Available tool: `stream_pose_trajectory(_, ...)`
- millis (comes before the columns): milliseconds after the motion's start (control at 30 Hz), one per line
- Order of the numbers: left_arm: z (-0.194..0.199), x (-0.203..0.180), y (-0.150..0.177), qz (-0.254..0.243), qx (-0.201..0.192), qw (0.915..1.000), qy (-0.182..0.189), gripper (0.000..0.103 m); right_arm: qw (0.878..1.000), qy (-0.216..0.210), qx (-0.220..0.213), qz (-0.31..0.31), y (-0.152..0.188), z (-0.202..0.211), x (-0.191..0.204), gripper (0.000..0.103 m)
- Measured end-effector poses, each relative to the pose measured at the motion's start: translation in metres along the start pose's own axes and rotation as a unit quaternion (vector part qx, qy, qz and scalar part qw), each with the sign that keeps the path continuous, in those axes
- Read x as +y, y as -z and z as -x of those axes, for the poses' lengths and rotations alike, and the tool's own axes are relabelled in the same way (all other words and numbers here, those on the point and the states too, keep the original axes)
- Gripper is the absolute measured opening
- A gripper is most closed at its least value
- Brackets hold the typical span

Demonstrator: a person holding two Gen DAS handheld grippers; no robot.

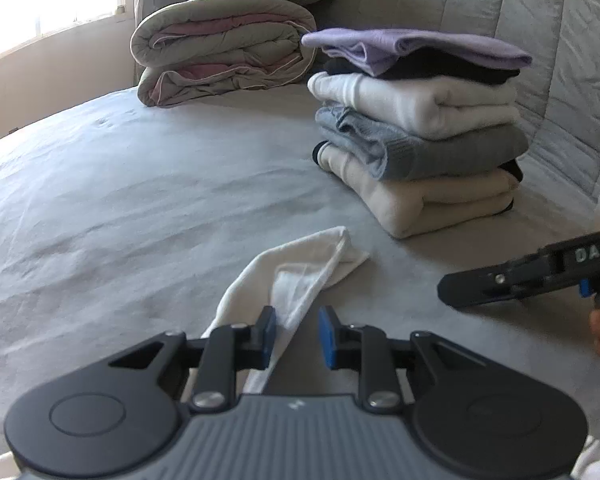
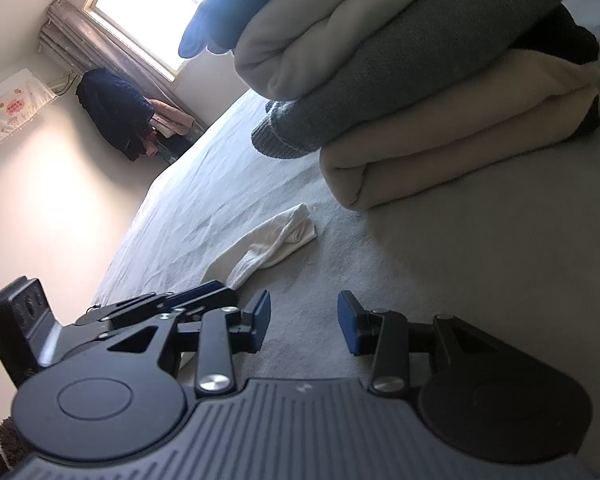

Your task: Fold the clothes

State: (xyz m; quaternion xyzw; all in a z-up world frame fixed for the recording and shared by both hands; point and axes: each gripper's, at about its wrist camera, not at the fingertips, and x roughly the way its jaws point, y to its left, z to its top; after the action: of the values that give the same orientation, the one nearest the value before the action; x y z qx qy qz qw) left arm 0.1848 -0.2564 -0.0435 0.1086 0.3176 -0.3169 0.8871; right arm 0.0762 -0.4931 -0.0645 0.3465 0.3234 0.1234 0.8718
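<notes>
Now both claws spread: left claw (image 1: 297, 338) over white garment (image 1: 300, 276), right claw (image 2: 304, 322) near folded stack (image 2: 440, 112)

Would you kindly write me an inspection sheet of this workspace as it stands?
Surface: grey bed sheet, wrinkled.
Job's things: white garment lying loose, one end under the left gripper; stack of folded clothes, lilac piece on top.
Clutter: folded duvet with pillows by the headboard.
Grippers: left open, straddling the garment's edge; right gripper open, holding nothing, above bare sheet.
Cables: nothing seen.
Surroundings: bright window, radiator beneath, dark clothes hanging beside it, quilted headboard.
</notes>
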Motion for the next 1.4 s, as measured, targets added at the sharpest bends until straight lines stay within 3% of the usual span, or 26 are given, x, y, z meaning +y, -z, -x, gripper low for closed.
stream_pose_trajectory(200,-0.007,0.004,0.002,0.008,-0.014,0.9998,-0.013,0.023,1.0,-0.001,-0.001,-0.002,0.0,-0.001,-0.001,0.042)
stream_pose_trajectory(367,-0.011,0.003,-0.001,0.012,-0.02,0.9997,-0.01,0.014,1.0,-0.004,-0.002,-0.006,0.0,-0.001,-0.002,0.042)
stream_pose_trajectory(433,-0.012,0.001,-0.004,0.013,-0.02,0.9997,-0.001,0.004,1.0,-0.005,-0.003,-0.007,0.0,-0.001,-0.002,0.042)
stream_pose_trajectory(867,0.015,-0.011,-0.01,0.042,-0.023,0.9957,0.079,0.002,0.992,-0.085,-0.017,-0.093,-0.003,0.002,-0.018,0.042)
stream_pose_trajectory(1133,0.032,-0.027,-0.004,0.061,-0.02,0.9872,0.146,0.0,0.991,-0.081,0.001,-0.109,-0.004,-0.003,-0.019,0.042)
stream_pose_trajectory(1400,0.008,-0.041,-0.003,-0.002,-0.009,0.9949,0.1,0.007,0.992,-0.07,-0.013,-0.106,-0.005,0.005,-0.02,0.042)
